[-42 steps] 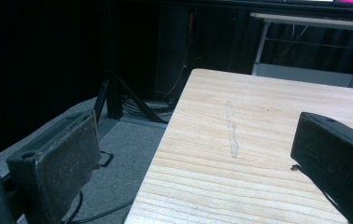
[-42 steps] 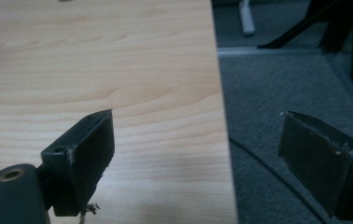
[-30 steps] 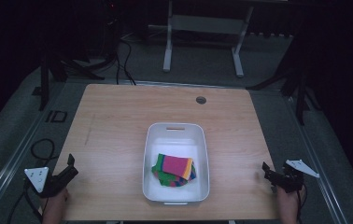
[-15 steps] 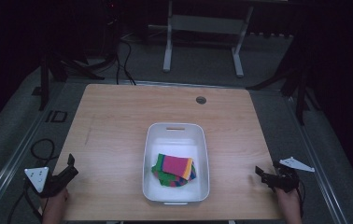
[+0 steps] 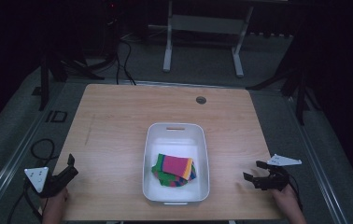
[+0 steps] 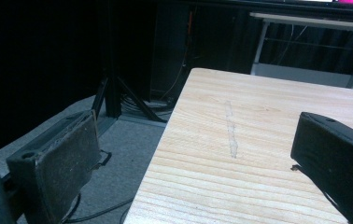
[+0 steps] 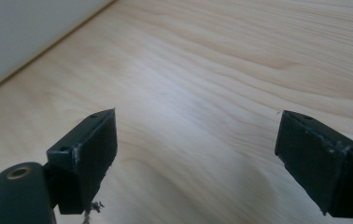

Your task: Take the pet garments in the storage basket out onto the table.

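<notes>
A white bin (image 5: 177,134) stands in the middle of the wooden table (image 5: 118,121), toward its near edge. Folded cloths (image 5: 174,170) in pink, orange, green and blue lie in its near half. My left gripper (image 5: 72,167) hovers at the table's near left corner, open and holding nothing. In the left gripper view its jaws stand wide apart over the table's left edge (image 6: 165,140). My right gripper (image 5: 253,171) is low over the table right of the bin, open and empty. The bin's white wall (image 7: 20,32) shows at upper left in the right gripper view.
A round grommet hole (image 5: 201,100) sits near the table's far edge. A pale streak (image 6: 230,130) runs along the wood on the left side. Cables (image 5: 39,149) lie on the grey floor to the left, and a metal frame (image 5: 202,28) stands beyond the table.
My right gripper has moved left, from the table's right edge inward toward the bin. The left gripper has stayed in place.
</notes>
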Demonstrator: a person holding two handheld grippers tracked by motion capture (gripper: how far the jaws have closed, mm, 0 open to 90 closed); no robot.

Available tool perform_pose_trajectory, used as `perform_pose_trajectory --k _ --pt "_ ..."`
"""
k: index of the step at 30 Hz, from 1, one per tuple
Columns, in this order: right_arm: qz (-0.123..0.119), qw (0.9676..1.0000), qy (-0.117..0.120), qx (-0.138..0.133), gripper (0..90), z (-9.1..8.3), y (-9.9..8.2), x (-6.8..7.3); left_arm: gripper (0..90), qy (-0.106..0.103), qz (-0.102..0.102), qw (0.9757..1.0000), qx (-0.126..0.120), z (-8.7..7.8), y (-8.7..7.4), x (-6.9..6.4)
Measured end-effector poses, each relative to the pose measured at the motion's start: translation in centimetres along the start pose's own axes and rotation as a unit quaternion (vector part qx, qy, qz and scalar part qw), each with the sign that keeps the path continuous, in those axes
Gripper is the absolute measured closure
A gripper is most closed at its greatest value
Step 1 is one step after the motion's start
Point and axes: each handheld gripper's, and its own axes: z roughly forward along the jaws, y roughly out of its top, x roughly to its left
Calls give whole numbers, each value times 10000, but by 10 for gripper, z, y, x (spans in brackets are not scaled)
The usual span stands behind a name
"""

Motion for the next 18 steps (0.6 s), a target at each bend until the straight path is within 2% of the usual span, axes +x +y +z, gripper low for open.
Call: perform_pose_trajectory --k 4,7,10,15,16,18 --pt "-257 9985 458 183 119 6 6 9 19 -3 6 10000 -3 0 0 0" --pt "-435 9947 870 333 116 9 13 20 19 -9 2 10000 1 0 0 0" --pt "-502 9928 1005 422 116 9 17 25 19 -16 2 10000 5 0 0 0" --pt "-739 9891 1213 386 117 7 30 36 19 -24 1 10000 7 0 0 0" --pt "-845 9873 1284 400 117 6 35 41 19 -23 1 10000 6 0 0 0" --pt "-899 9864 1313 413 121 5 38 43 19 -26 4 10000 4 0 0 0"
